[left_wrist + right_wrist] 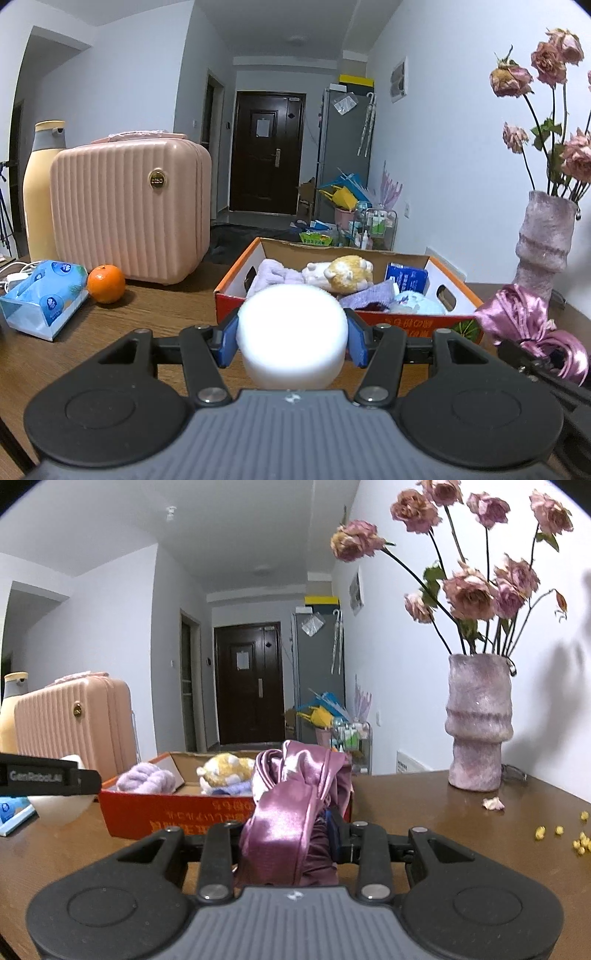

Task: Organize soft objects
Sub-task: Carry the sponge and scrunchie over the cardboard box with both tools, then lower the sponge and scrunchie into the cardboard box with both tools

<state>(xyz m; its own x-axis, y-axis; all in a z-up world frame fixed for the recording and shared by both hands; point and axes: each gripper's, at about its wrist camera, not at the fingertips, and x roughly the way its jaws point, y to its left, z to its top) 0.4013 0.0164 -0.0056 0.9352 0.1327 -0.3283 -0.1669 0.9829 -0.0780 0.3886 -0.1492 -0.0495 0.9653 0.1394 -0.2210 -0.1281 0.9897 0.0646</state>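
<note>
My left gripper [292,341] is shut on a white foam ball [291,334], held just in front of the orange cardboard box [424,325]. Inside the box lie a lilac towel [275,271], a yellow-and-white plush toy [341,273], a purple knit piece [369,295] and a pale blue soft thing [417,302]. My right gripper [286,836] is shut on a bunch of shiny pink satin cloth [295,797], close to the right end of the box [177,812]. The same cloth [524,325] shows at the right of the left wrist view. The left gripper's arm [48,775] with the ball [62,805] shows at the left of the right wrist view.
On the brown table [166,306] stand a pink ribbed case [129,210], a yellow bottle [38,192], an orange [106,283] and a blue tissue pack [40,299]. A fuzzy mauve vase [478,723] with dried roses stands at the right; yellow crumbs [576,838] lie near it.
</note>
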